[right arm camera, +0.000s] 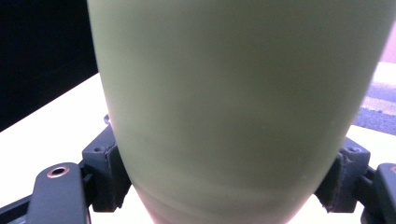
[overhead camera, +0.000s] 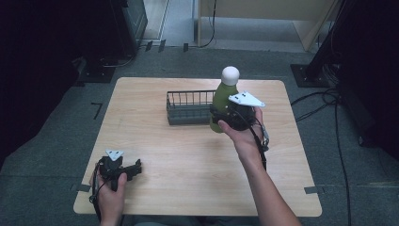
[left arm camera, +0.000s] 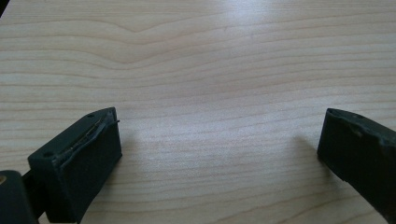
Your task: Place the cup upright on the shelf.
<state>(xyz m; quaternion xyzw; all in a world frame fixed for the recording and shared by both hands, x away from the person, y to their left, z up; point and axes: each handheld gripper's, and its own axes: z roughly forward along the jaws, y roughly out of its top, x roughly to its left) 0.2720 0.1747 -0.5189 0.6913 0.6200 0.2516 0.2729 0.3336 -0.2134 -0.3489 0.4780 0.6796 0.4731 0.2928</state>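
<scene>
Right gripper (overhead camera: 221, 117) clamped on green bottle (overhead camera: 225, 96), just right of wire basket (overhead camera: 188, 107). Left gripper (left arm camera: 219, 154) spread apart over bare worktop (left arm camera: 210, 70), well away from basket.

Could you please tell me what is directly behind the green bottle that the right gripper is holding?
The dark wire basket sits behind the green bottle; the bottle and right gripper cover its right end.

No lettering, label, brand, number or sign can be read anywhere in the pictures.
</scene>
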